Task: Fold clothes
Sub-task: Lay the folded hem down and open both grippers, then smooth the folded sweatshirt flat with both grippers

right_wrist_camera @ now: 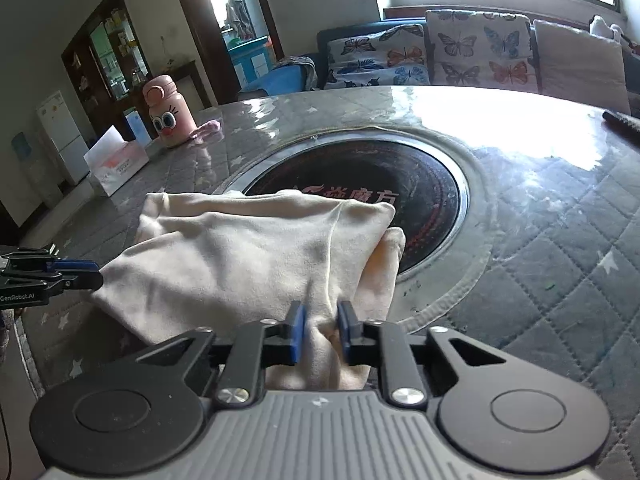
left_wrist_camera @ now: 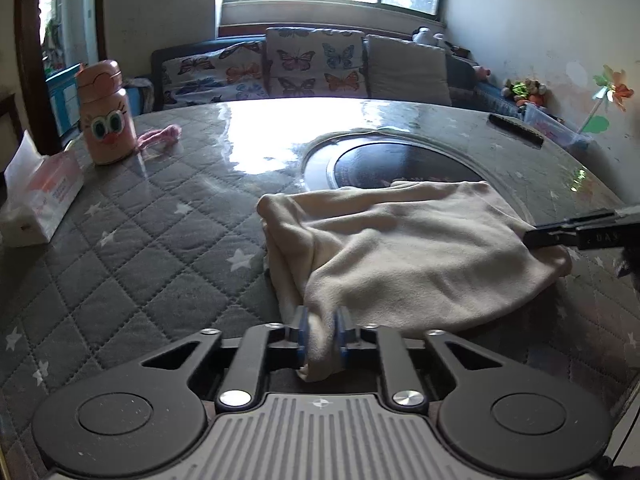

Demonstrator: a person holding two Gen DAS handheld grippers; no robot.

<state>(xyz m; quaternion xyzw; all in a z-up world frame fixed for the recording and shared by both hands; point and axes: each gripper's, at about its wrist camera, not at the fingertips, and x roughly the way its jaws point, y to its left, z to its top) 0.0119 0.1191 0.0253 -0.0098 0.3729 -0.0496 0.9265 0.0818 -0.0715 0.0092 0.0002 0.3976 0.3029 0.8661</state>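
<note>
My left gripper (left_wrist_camera: pixel 321 334) and right gripper (right_wrist_camera: pixel 321 332) each pinch a near corner of the cream garment (left_wrist_camera: pixel 400 248), already doubled on the quilted table (left_wrist_camera: pixel 140 264), so the edge can move evenly.

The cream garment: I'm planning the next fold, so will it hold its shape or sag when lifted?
The cream garment will probably sag: it bunches into soft creases where the left gripper and right gripper pinch it. It looks light, thin and layered, so loose layers may slip apart. The glossy table cover may let it slide easily.
</note>
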